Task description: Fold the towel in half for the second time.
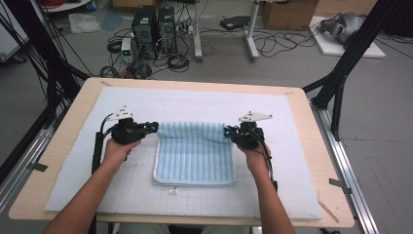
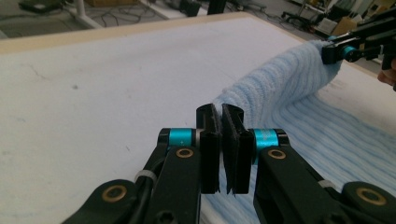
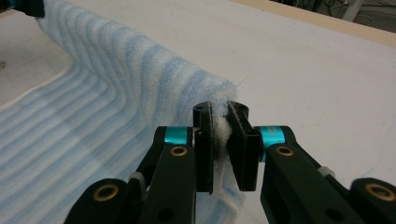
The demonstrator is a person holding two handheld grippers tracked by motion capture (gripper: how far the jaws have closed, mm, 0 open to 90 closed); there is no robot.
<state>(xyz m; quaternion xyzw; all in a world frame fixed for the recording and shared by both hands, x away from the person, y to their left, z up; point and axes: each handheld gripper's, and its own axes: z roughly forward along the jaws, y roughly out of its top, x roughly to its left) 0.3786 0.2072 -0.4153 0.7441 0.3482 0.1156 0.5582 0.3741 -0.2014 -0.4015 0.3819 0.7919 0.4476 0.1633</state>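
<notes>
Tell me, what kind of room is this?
Probably a lab or workshop for recording experiments. Desktop computer towers stand on the floor amid tangled cables, black frame struts surround the wooden table, and cardboard boxes sit at the back.

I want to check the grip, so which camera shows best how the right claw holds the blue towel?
The right gripper view: the right claw pinches the towel corner between shut jaws. The high view shows both claws holding the far corners; the left gripper view shows that grip small and far off.
</notes>
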